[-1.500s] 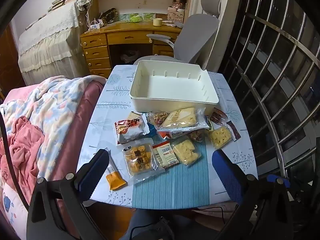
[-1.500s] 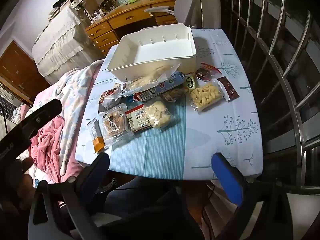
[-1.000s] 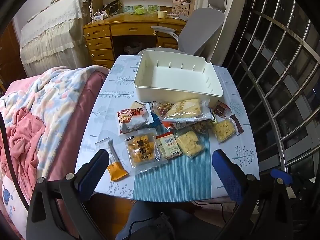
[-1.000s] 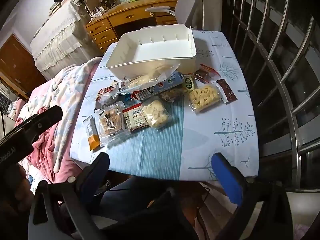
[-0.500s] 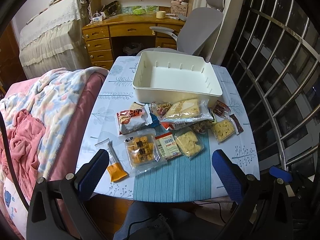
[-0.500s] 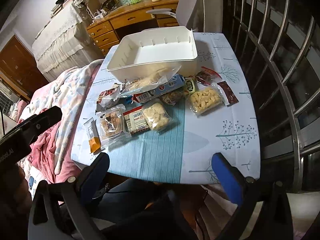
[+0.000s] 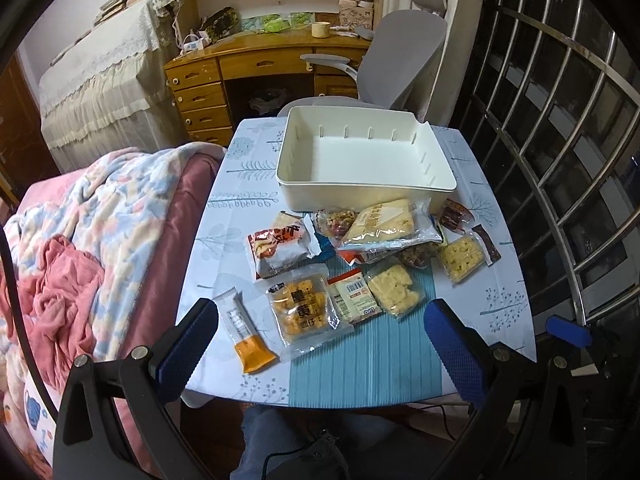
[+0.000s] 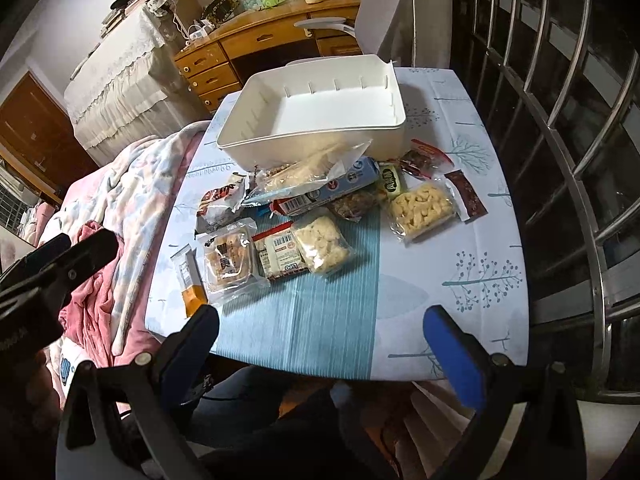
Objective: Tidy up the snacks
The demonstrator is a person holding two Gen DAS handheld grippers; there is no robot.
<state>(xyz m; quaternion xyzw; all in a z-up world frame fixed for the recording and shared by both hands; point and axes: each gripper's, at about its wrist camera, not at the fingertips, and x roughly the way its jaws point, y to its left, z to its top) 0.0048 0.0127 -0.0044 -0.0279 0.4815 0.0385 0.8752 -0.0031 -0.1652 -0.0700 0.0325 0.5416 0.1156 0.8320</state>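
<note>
Bedroom table point(image 7: 400, 360): snack packets point(image 7: 304, 308) unmoved, white bin point(image 7: 360, 196) still empty; left gripper point(image 7: 320, 340) and right gripper point(image 8: 320, 344), fingers spread, have only re-aimed—sorting not begun.

From the right wrist camera, the left gripper point(image 8: 60, 256) runs off the picture's left edge, so its fingertips cannot be seen. Ahead of the tongs, the big clear packet point(image 7: 384, 224) hides most of the blue packet point(image 8: 352, 180) beneath. The barcode packet point(image 7: 354, 296) carries print too small to read.
</note>
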